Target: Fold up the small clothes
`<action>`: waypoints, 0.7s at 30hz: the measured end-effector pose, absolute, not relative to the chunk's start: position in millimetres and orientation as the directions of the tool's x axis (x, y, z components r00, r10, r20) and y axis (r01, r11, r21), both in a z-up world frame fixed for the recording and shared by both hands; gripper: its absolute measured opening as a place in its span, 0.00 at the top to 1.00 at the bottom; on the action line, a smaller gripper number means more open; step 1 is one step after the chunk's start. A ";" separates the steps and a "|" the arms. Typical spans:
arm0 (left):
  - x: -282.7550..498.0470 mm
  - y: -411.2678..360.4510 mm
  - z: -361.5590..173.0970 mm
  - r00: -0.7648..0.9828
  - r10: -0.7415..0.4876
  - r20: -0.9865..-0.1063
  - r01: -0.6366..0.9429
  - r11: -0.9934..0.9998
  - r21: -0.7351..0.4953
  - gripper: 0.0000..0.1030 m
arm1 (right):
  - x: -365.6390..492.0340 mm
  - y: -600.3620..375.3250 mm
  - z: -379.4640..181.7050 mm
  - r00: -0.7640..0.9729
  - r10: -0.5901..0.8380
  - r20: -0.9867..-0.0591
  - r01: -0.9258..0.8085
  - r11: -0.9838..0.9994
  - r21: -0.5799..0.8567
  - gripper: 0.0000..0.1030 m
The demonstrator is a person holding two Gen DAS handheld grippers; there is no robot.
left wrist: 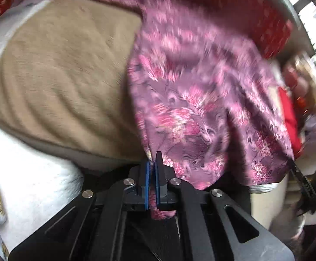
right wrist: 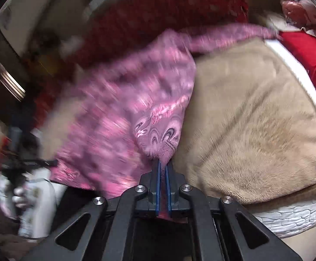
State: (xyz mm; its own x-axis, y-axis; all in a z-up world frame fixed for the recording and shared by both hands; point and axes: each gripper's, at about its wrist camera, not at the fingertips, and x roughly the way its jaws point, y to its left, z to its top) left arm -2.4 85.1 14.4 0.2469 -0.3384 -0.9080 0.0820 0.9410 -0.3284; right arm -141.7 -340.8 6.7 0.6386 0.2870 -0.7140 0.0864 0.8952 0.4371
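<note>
A pink-purple patterned garment (left wrist: pixel 201 100) hangs stretched between both grippers over a tan fleece blanket (left wrist: pixel 60 76). My left gripper (left wrist: pixel 152 163) is shut on one corner of the garment, cloth pinched between its blue pads. My right gripper (right wrist: pixel 163 165) is shut on another corner of the garment (right wrist: pixel 118 117). The right gripper also shows at the right edge of the left wrist view (left wrist: pixel 297 171), at the garment's far corner. The cloth is motion-blurred in both views.
The tan blanket (right wrist: pixel 255 117) lies on a white quilted bed cover (right wrist: pixel 292 215). A dark red patterned cushion (right wrist: pixel 158 6) stands behind. A red cloth (right wrist: pixel 310 52) lies at the far right. Clutter and a window (left wrist: pixel 314 21) sit beyond the bed.
</note>
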 end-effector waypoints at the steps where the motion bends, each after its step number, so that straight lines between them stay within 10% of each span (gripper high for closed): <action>1: -6.4 91.6 20.6 0.257 -0.337 -0.906 0.077 0.941 -0.328 0.98 | -150.7 -344.5 18.2 0.661 0.288 -0.693 0.079 0.892 0.446 0.97; 15: 7.5 110.7 18.3 0.247 -0.231 -0.941 0.014 0.972 -0.235 0.97 | -172.1 -370.8 -29.8 0.489 0.196 -0.850 0.299 0.878 0.375 0.93; 18: 41.3 89.0 41.3 0.317 -0.203 -0.927 0.086 0.979 -0.185 0.85 | -140.8 -373.6 3.2 0.581 0.163 -0.797 0.251 0.896 0.365 0.89; 21: 77.5 53.9 48.2 0.377 -0.180 -0.908 0.129 0.982 -0.141 0.53 | -86.8 -371.5 26.1 0.641 0.146 -0.754 0.191 0.920 0.341 0.59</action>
State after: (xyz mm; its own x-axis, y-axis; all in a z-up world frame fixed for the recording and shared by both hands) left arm 77.5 53.9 48.2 0.3775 -0.1801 -0.9083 0.1295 0.9815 -0.1408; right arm -86.8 -371.5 26.1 0.6406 0.1465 -0.7538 0.1910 0.9204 0.3412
